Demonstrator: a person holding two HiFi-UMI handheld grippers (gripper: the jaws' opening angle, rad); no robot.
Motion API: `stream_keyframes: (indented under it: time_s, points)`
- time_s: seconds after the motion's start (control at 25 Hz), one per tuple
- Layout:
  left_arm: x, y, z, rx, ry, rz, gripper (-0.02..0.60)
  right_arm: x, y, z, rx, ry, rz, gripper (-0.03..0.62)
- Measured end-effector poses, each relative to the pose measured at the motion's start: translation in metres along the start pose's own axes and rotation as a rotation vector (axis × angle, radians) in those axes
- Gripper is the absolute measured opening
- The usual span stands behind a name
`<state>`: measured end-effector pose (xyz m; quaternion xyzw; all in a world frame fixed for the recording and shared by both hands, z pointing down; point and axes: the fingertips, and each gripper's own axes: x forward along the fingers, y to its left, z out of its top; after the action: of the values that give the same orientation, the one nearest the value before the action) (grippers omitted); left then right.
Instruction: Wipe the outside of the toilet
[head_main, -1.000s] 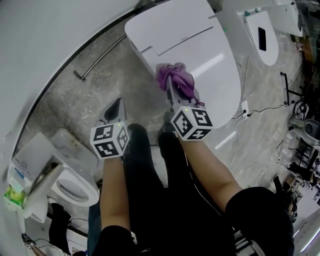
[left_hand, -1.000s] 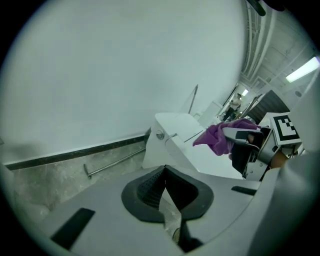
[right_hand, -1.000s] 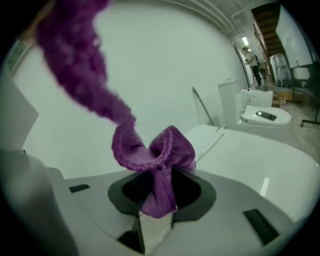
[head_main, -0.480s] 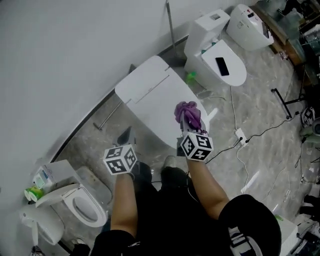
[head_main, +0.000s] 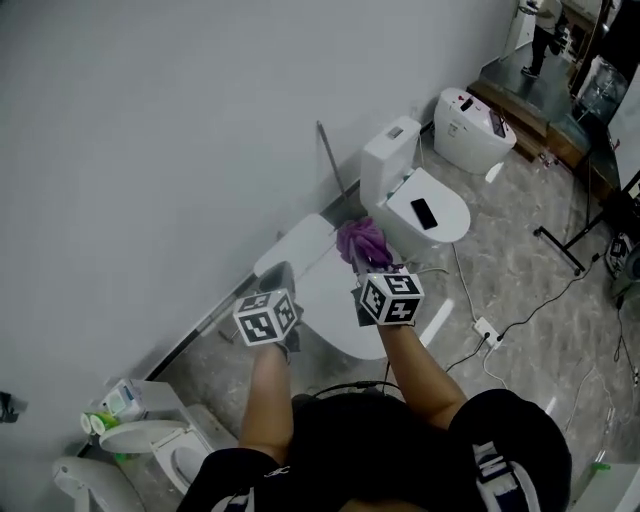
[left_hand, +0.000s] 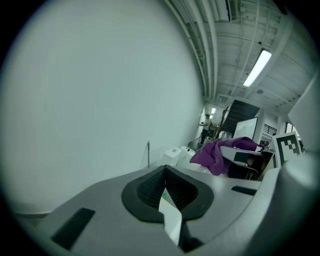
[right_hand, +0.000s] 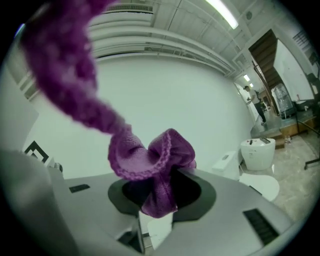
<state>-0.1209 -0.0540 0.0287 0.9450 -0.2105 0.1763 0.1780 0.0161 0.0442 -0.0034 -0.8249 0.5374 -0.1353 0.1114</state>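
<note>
Purple cloth (right_hand: 150, 160), one, in right gripper (right_hand: 161, 200)

The cloth (right_hand: 150, 155) is purple. The toilet (head_main: 325, 290) under it is plain white, and so is the next toilet (head_main: 400, 165) at the far right, with a black phone (head_main: 424, 213) on its lid. The left gripper (left_hand: 165, 176) and the right gripper (right_hand: 162, 192) are grey with black ribbed pads (left_hand: 147, 187). Each cube (head_main: 267, 317) bears black-and-white squares. The floor (head_main: 520, 270) is grey with pale marble veins, and the wall (head_main: 150, 150) is pale grey.
</note>
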Motion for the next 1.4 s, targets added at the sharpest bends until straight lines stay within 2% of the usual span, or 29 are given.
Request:
stream_keyframes:
  time_s: [0.24, 0.44, 0.64, 1.12, 1.4]
  points:
    - [-0.016, -0.022, 0.075, 0.069, -0.078, -0.052, 0.009, 0.007, 0.042, 0.080, -0.036, -0.108, 0.073, 0.098]
    - [-0.019, -0.028, 0.109, 0.130, -0.115, -0.042, 0.009, 0.023, 0.065, 0.113, -0.083, -0.141, 0.122, 0.098]
    - [-0.018, -0.026, 0.115, 0.153, -0.098, -0.044, 0.009, 0.030, 0.082, 0.114, -0.127, -0.140, 0.139, 0.098]
    - [-0.015, -0.008, 0.117, 0.161, -0.102, -0.060, 0.009, 0.045, 0.106, 0.111, -0.120, -0.159, 0.163, 0.098]
    - [-0.030, 0.016, 0.120, 0.172, -0.124, -0.076, 0.009, 0.048, 0.137, 0.103, -0.142, -0.177, 0.171, 0.098]
